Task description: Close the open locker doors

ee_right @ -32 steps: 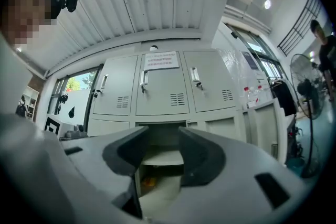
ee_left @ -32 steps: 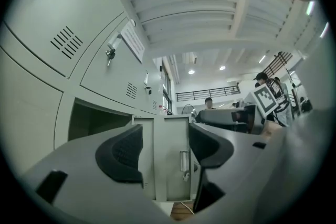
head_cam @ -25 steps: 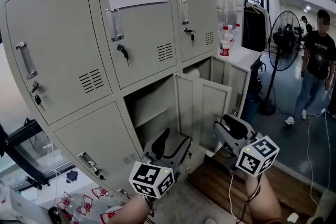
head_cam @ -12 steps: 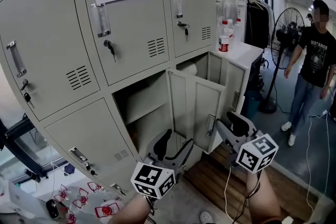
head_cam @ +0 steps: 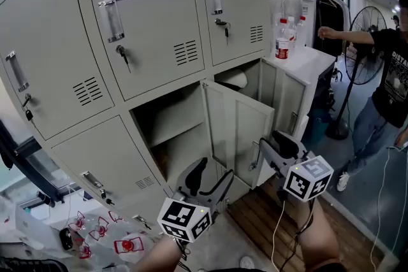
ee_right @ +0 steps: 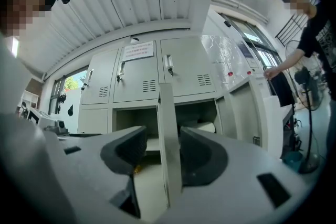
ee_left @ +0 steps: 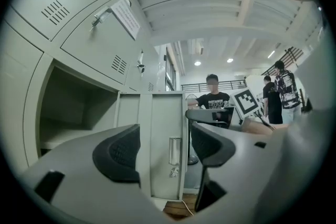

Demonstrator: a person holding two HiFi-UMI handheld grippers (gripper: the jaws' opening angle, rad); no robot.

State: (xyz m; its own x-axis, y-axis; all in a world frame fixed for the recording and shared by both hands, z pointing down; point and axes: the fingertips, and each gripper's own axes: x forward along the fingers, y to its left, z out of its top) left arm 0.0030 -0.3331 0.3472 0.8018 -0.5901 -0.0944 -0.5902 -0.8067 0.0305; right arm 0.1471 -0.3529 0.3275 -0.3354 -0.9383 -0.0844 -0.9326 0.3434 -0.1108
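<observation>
Left tool (head_cam: 213,171), empty, and right tool (head_cam: 275,145) just opened wide, nearing the door (head_cam: 245,127); right tool straddles its edge unclamped, ready to push.

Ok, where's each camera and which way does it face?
Head view: on the head, down at grey metal lockers; forearms, left gripper, right gripper show.
Left gripper view: along its empty jaws, just opened, toward the open grey locker door.
Right gripper view: along its jaws, just opened, straddling that door's edge.
All show that door.
</observation>
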